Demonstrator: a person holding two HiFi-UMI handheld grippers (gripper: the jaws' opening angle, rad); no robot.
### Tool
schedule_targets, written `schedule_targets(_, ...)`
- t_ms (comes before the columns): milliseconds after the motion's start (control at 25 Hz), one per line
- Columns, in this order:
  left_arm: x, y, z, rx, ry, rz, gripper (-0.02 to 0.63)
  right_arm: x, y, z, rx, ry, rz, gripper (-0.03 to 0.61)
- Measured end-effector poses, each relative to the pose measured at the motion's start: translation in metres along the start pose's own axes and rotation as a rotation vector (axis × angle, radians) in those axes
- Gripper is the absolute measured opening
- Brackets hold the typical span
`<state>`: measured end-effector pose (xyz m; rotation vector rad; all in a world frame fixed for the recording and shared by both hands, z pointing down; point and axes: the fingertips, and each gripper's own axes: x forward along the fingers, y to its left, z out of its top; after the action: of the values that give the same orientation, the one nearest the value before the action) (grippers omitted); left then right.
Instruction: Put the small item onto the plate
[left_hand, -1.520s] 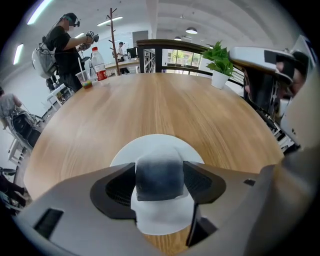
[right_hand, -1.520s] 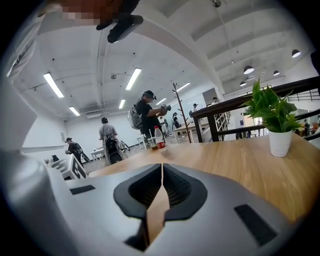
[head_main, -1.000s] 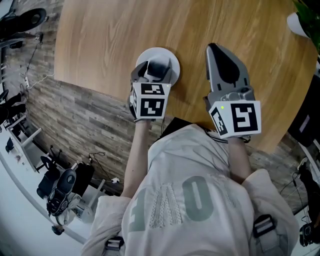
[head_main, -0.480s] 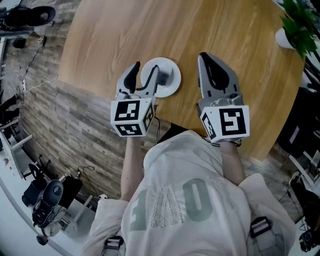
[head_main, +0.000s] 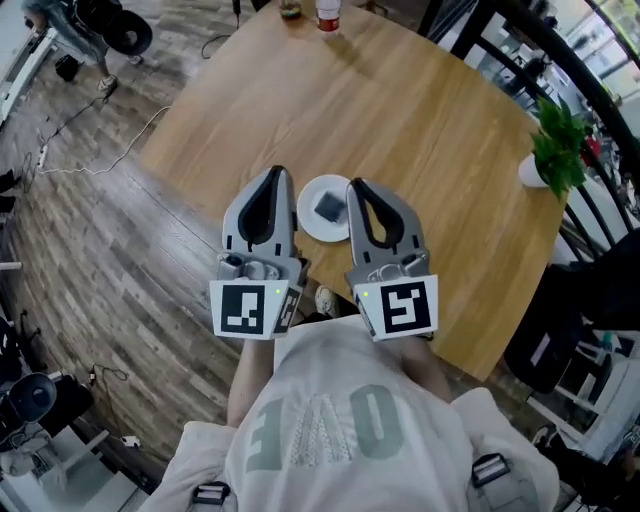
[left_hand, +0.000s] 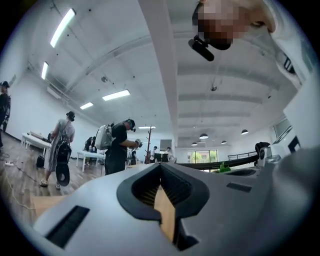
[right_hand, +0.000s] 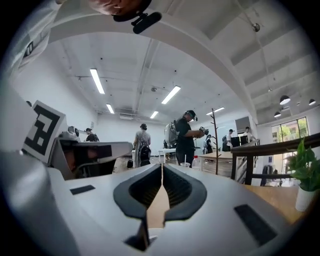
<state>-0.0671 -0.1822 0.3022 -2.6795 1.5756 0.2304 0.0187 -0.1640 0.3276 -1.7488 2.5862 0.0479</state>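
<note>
A white plate (head_main: 312, 222) lies on the round wooden table (head_main: 400, 110) near its front edge. A small dark grey square item (head_main: 330, 207) rests on the plate. My left gripper (head_main: 278, 173) hangs just left of the plate, jaws shut with nothing between them. My right gripper (head_main: 357, 185) is just right of the plate, also shut and empty. Both point away from me and flank the plate without touching it. In the left gripper view the left gripper (left_hand: 160, 166) has its jaws together; the right gripper (right_hand: 161, 167) looks the same in its own view.
A green plant in a white pot (head_main: 553, 150) stands at the table's right edge. A bottle (head_main: 327, 14) and a jar (head_main: 290, 9) stand at the far edge. A black railing (head_main: 560, 55) runs behind the table. Cables lie on the wooden floor (head_main: 90, 190).
The left gripper drew back off the plate and its jaws closed, leaving the small item on the plate. Both grippers now flank the plate, and the head view takes in more of the table.
</note>
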Motion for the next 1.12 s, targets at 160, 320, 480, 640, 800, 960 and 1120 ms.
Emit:
schedule_targets(160, -0.019, 0.013, 0.026, 0.069, -0.064, 0.032, 0.009, -0.002, 0.031, 0.007, -0.067, -0.022, 0.032, 0.018)
schedule_targets(320, -0.037, 0.027, 0.044, 0.069, -0.123, 0.053, 0.009, -0.004, 0.047, -0.006, -0.135, 0.084, 0.027, 0.018)
schedule_targets(480, -0.047, 0.033, 0.039, 0.115, -0.069, 0.072, 0.009, -0.001, 0.051, -0.004, -0.179, 0.095, 0.012, 0.017)
schedule_targets(640, -0.047, 0.034, 0.034, 0.086, -0.051, 0.057, 0.009, 0.003, 0.056, -0.002, -0.175, 0.094, 0.024, 0.017)
schedule_targets(800, -0.044, 0.029, 0.031, 0.068, -0.05, 0.035, 0.009, 0.004, 0.061, -0.003, -0.186, 0.097, 0.051, 0.017)
schedule_targets(960, -0.042, 0.032, 0.035, 0.066, -0.065, 0.04, 0.009, 0.005, 0.068, -0.005, -0.198, 0.111, 0.081, 0.017)
schedule_targets(1120, -0.041, 0.03, 0.027, 0.05, -0.049, 0.041, 0.009, 0.003, 0.066, -0.008, -0.205, 0.125, 0.086, 0.017)
